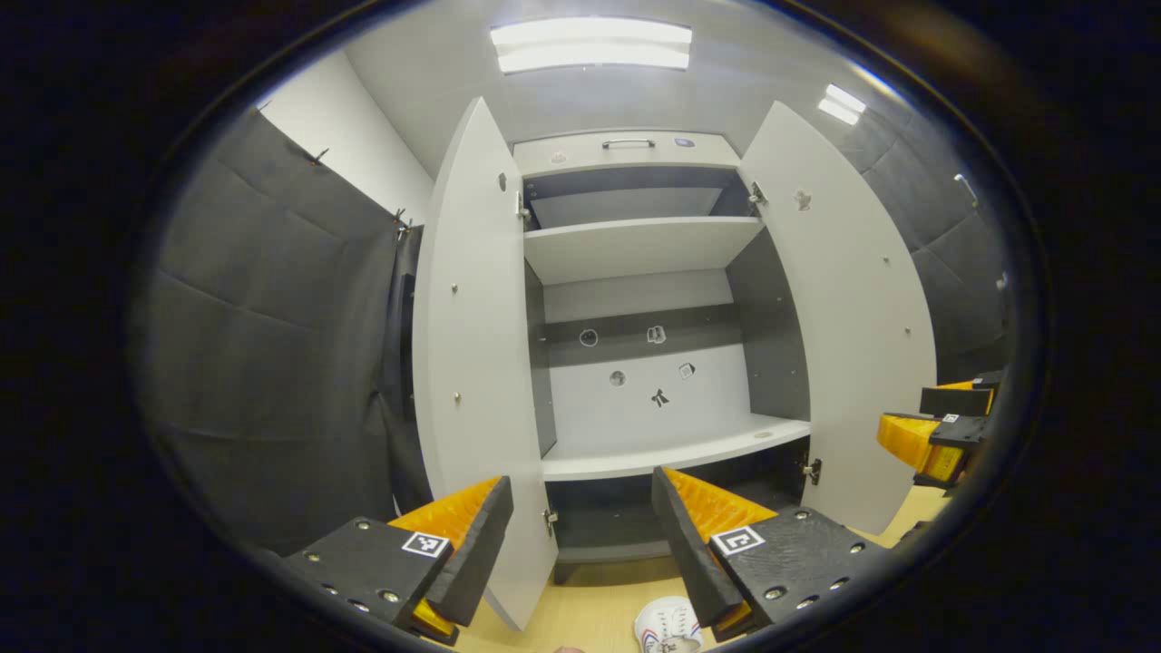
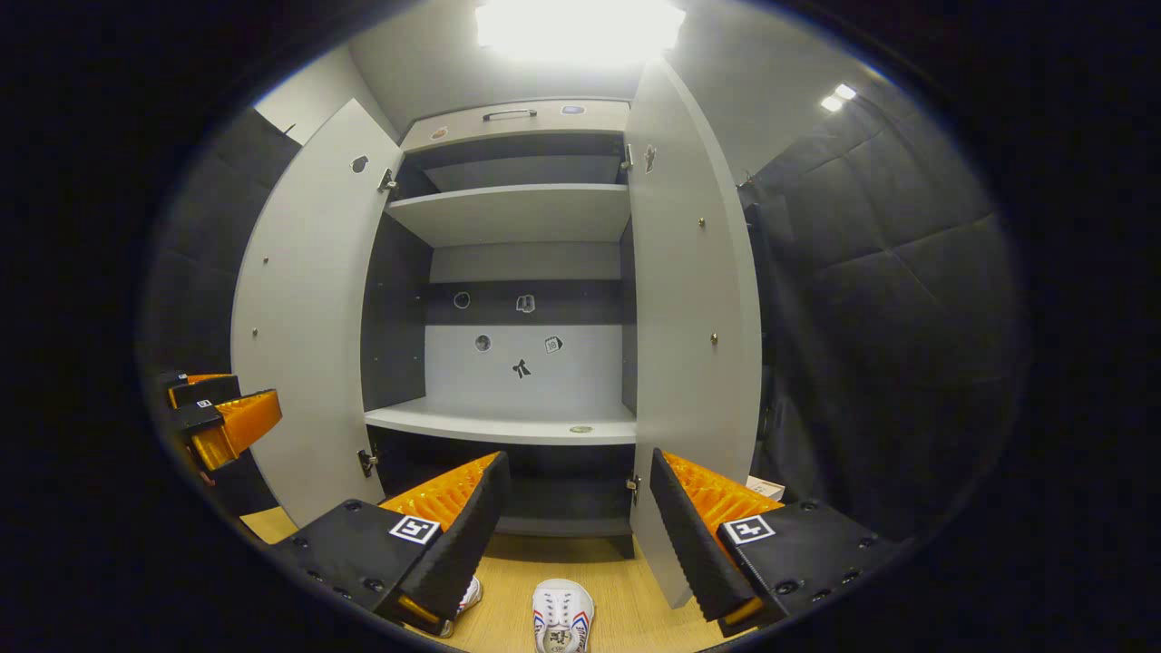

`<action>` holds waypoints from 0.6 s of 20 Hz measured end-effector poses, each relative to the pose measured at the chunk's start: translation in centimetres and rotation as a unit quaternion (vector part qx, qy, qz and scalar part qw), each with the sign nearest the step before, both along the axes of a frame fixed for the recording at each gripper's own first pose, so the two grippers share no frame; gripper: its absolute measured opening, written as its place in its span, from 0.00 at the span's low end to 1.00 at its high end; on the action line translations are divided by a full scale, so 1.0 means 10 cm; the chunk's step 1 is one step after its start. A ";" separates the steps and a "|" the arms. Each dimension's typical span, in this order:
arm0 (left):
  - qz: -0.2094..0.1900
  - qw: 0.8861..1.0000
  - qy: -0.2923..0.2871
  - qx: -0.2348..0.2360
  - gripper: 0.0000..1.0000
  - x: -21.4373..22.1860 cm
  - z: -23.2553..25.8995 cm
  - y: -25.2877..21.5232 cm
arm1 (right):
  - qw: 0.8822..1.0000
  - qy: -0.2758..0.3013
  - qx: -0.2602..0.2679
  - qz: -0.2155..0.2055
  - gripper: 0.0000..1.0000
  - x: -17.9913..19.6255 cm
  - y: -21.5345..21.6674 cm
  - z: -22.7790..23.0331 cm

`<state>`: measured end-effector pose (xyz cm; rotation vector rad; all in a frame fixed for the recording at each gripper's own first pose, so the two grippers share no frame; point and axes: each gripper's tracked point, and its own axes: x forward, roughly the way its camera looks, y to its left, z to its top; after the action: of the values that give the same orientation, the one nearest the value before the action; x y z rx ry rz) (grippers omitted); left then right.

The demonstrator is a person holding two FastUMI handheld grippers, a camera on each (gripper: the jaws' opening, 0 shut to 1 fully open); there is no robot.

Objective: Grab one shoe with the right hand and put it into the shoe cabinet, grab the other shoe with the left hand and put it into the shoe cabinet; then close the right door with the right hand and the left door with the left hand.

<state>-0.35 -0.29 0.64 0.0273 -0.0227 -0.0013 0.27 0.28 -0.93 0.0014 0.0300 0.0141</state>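
White shoes lie on the pale wooden floor (image 2: 626, 617) in front of the shoe cabinet (image 2: 517, 227), low in both views. In the right gripper view, one shoe (image 2: 562, 615) sits at 6 o'clock, toe toward the cabinet, between the fingers of the right tool (image 2: 575, 526) and below them, touching neither. The other shoe (image 2: 468, 594) peeks out at 7 o'clock, mostly hidden behind the tool's near finger, so its lie cannot be made out. The right tool's fingers stand wide apart with nothing between them.

In the left gripper view, a shoe (image 1: 667, 626) shows at 6 o'clock, cut off by the lower edge and partly covered by one finger of the left tool (image 1: 582, 535); which of the two it is I cannot tell. The left tool's fingers are also spread wide and hold nothing.

Both cabinet doors stand open. In the left gripper view the left door (image 1: 476, 363) swings out at 9 o'clock and the right door (image 1: 839, 317) at 3 o'clock. The shelves (image 1: 671, 449) inside are bare of shoes, and small stickers on the back panel are too small to read. The right tool also shows in the left gripper view at 3 o'clock, cut off at the rim, and the left tool shows at 9 o'clock in the right gripper view.
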 end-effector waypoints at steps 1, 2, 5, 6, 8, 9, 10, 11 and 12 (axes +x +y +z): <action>0.000 1.000 -0.001 0.000 0.89 0.00 0.01 0.00 | 1.000 0.001 0.000 0.000 0.98 0.01 0.00 0.00; 0.000 1.000 -0.001 -0.001 0.89 0.00 0.00 0.00 | 1.000 0.002 0.000 0.000 0.98 0.01 0.00 -0.01; 0.004 1.000 0.000 -0.001 0.89 0.00 0.00 0.02 | 1.000 0.006 0.000 0.002 0.97 0.05 0.01 -0.04; 0.005 1.000 0.000 -0.001 0.89 0.00 -0.01 0.03 | 1.000 0.010 0.000 0.003 0.98 0.06 0.01 -0.07; 0.010 1.000 0.000 0.000 0.89 0.00 -0.01 0.06 | 1.000 0.020 0.001 0.005 0.97 0.10 0.03 -0.13; 0.012 1.000 0.000 0.001 0.89 -0.01 0.00 0.08 | 1.000 0.027 0.001 0.007 0.98 0.13 0.03 -0.17; 0.015 1.000 -0.001 0.002 0.89 -0.03 0.00 0.10 | 0.999 0.034 0.001 0.009 0.98 0.15 0.05 -0.22; 0.018 1.000 -0.001 0.004 0.89 -0.03 0.00 0.13 | 0.999 0.041 0.000 0.012 0.98 0.18 0.06 -0.26; 0.021 1.000 -0.001 0.005 0.89 -0.04 0.00 0.15 | 0.999 0.049 -0.001 0.015 0.98 0.21 0.08 -0.31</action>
<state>-0.70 1.18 0.61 0.0374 -0.0244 0.0406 2.37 1.07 -4.07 0.0000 0.1281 0.0436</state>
